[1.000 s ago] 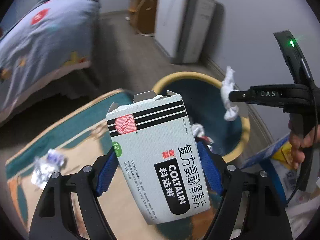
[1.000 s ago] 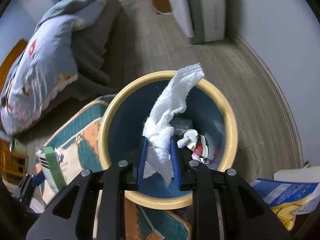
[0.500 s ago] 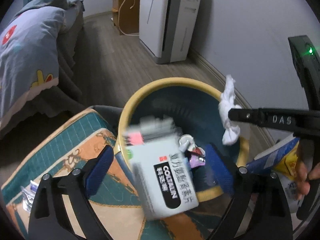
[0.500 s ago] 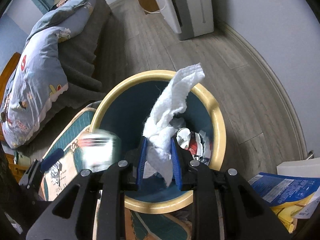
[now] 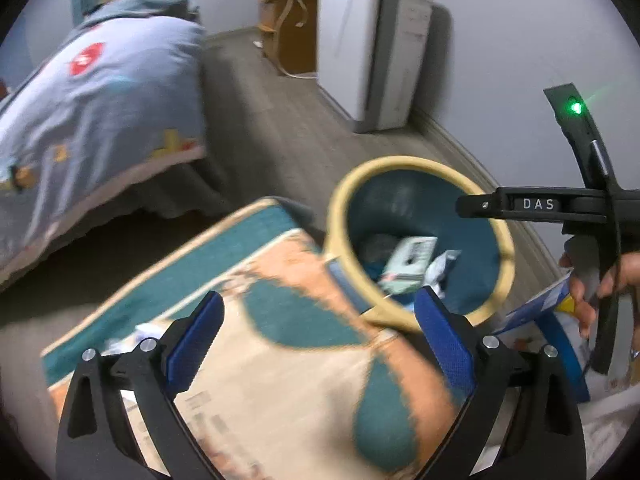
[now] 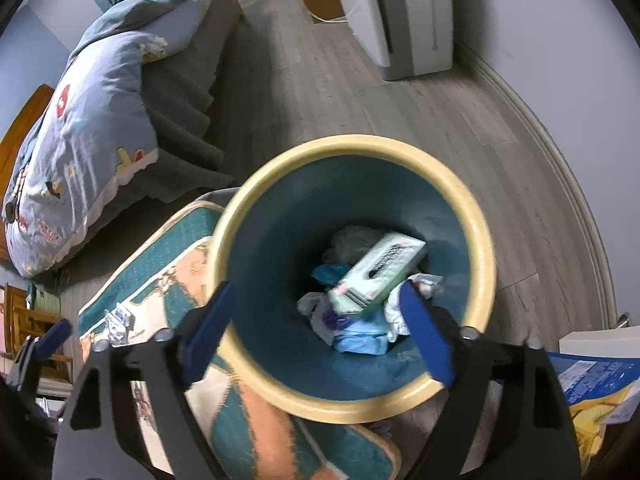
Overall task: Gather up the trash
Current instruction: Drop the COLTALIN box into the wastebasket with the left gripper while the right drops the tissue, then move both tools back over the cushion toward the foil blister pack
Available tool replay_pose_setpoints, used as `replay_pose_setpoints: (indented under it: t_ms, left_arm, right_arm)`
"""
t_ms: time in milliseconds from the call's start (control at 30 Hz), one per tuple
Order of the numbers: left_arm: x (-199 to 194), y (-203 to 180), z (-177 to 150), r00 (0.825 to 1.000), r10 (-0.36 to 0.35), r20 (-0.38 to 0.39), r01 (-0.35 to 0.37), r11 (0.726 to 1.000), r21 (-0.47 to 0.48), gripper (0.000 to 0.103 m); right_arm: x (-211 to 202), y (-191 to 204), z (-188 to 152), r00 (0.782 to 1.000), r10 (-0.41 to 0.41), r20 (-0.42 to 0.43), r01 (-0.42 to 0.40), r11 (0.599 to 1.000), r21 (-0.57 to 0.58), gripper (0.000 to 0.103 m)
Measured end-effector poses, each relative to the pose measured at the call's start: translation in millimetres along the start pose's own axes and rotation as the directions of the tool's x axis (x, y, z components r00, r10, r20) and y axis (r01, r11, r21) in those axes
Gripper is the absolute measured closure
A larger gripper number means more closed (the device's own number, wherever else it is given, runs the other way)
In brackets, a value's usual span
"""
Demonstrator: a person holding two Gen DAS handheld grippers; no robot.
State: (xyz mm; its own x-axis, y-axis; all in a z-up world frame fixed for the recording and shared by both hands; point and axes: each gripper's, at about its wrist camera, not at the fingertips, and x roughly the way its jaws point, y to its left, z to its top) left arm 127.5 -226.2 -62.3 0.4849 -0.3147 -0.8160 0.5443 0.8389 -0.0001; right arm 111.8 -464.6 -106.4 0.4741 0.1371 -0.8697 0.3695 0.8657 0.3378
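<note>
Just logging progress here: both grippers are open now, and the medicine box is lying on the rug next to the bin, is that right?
Not quite. The medicine box is not on the rug; it lies inside the bin, on top of the other trash, as the right wrist view shows. The rest holds: the left gripper and right gripper are both open and empty.
</note>
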Motion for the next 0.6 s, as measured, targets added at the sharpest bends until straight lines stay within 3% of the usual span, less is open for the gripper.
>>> replay_pose_setpoints:
  t_ms: [333,467,600]
  left_arm:
    - [-76.9,92.5,-48.2,0.985,0.170,0.024,-0.165,0.977,-0.134,0.006]
    - [-81.9,147.3,-82.6,0.976,0.217,-0.020,-0.214,0.937,-0.276,0.006]
    - [-85.7,184.4,-99.8,0.977,0.210,-0.031,-0.206,0.904,-0.375,0.006]
  right_arm:
    - [-6.2,109.2,-18.1,0.999,0.045,0.011,-0.042,0.981,-0.187,0.006]
    - [-1.1,156.8,-35.8,0.998,0.062,0.003,-0.059,0.953,-0.298,0.006]
    - [15.9,197.4,-51.7,0.999,0.041,-0.021,-0.046,0.916,-0.400,0.006]
